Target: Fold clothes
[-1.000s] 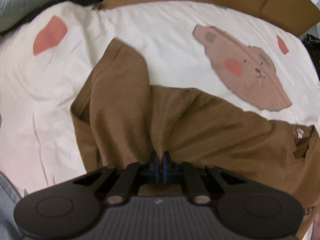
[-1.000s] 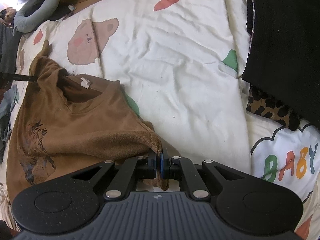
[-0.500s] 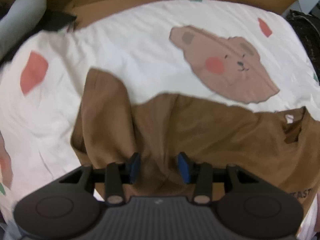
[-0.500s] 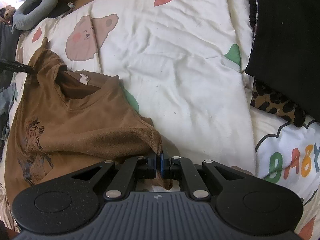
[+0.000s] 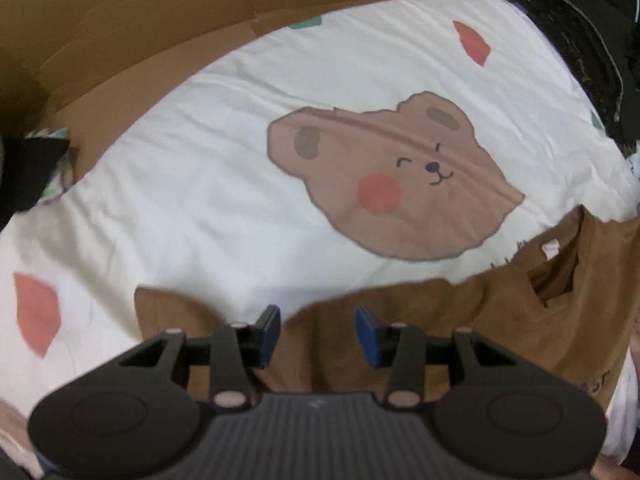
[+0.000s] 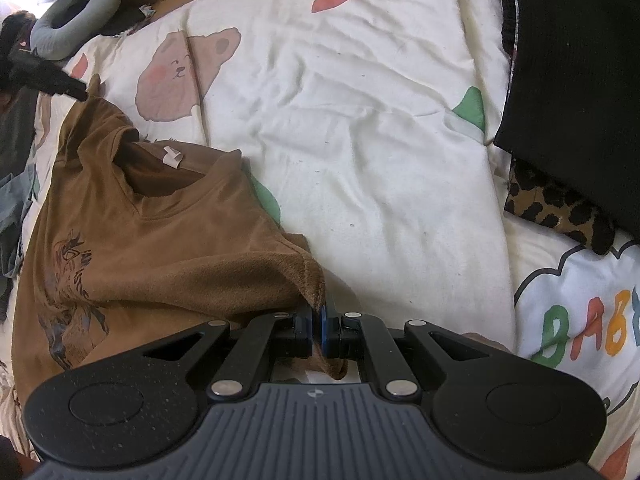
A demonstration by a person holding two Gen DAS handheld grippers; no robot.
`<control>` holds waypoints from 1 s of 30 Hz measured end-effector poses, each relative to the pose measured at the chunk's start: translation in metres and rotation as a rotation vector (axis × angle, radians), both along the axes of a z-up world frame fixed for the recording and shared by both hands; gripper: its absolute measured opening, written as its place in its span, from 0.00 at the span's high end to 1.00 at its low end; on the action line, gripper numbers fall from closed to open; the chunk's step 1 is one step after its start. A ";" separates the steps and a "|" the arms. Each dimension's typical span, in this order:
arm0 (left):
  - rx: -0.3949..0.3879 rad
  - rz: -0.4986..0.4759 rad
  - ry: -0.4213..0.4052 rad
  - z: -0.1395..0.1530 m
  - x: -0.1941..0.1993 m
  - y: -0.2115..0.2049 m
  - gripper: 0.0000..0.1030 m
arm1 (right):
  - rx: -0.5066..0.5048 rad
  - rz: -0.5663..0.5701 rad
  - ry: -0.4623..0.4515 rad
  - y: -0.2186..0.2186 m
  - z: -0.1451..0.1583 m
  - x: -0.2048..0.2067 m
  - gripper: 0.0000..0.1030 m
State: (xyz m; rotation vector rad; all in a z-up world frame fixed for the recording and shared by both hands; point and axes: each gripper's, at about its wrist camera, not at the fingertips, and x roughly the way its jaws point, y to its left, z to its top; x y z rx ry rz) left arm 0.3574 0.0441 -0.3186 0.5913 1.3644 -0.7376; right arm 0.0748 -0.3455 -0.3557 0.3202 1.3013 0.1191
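Observation:
A brown T-shirt (image 6: 180,240) with a dark print and a white neck label (image 6: 173,157) lies on the bed sheet (image 6: 360,140). My right gripper (image 6: 319,322) is shut on the hem of its near sleeve, which stands up in a pinched fold. In the left wrist view the same shirt (image 5: 440,320) fills the lower right, neck opening at the right. My left gripper (image 5: 318,330) hangs open above the shirt's upper edge, pointing down, with nothing between its blue pads (image 5: 366,336). The far sleeve (image 5: 168,308) lies flat beside it.
The white sheet carries a bear print (image 5: 392,184) and coloured shapes. Cardboard (image 5: 160,20) lines the far side of the bed. A black garment (image 6: 572,80) and a leopard-print cloth (image 6: 556,204) lie at the right. A grey neck pillow (image 6: 72,24) sits far left.
My left gripper opened and let go of the shirt, then moved along its upper edge toward the neck and rose a little. The right gripper kept still, shut on the sleeve.

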 end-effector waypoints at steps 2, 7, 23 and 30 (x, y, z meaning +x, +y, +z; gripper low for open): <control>0.009 -0.014 0.035 -0.008 0.007 -0.008 0.55 | -0.001 0.004 0.002 0.000 0.000 0.000 0.99; 0.069 -0.072 0.135 -0.037 0.018 -0.021 0.55 | -0.005 0.015 0.008 0.001 -0.002 -0.002 0.99; 0.118 -0.098 0.296 -0.062 0.007 0.004 0.90 | -0.013 0.034 0.024 0.001 -0.009 -0.005 0.99; 0.037 -0.097 0.183 -0.025 0.000 0.025 0.92 | -0.070 0.054 -0.010 0.002 0.004 0.000 0.99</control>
